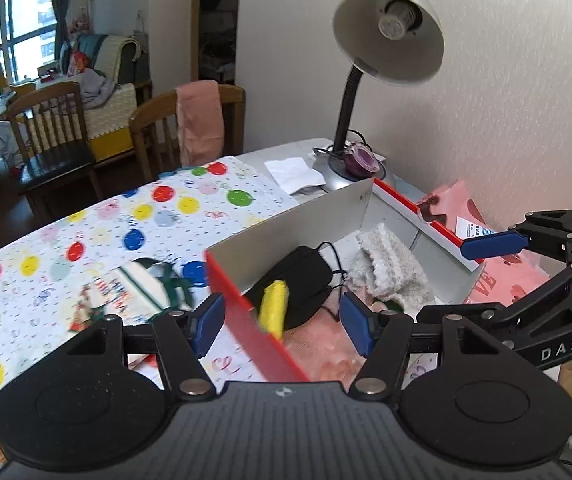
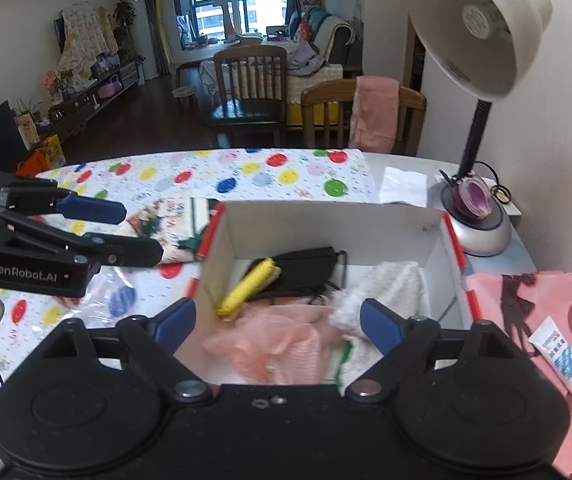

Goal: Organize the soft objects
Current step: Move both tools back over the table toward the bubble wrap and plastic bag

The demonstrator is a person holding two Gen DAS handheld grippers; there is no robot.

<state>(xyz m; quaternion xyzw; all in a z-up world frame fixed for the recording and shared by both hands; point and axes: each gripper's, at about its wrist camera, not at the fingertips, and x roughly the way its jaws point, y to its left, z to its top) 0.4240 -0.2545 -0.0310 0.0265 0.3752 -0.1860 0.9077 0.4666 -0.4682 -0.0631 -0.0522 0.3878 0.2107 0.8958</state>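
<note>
A white box with red edges (image 1: 286,220) (image 2: 326,220) stands on the table. Inside lie a black face mask (image 1: 302,276) (image 2: 306,264), a yellow soft roll (image 1: 273,309) (image 2: 248,288), a white fluffy cloth (image 1: 390,268) (image 2: 386,292) and a pink cloth (image 1: 326,344) (image 2: 278,344). A Christmas-print cloth (image 1: 126,296) (image 2: 170,220) lies on the table left of the box. My left gripper (image 1: 282,320) is open and empty, straddling the box's near left wall. My right gripper (image 2: 278,320) is open and empty over the box's near edge.
A dotted tablecloth (image 1: 86,232) (image 2: 246,172) covers the table. A desk lamp (image 1: 366,80) (image 2: 478,120) stands behind the box by the wall. A pink patterned bag (image 2: 526,312) with a white tube (image 2: 562,356) lies right of the box. Wooden chairs (image 2: 362,116) stand beyond the table.
</note>
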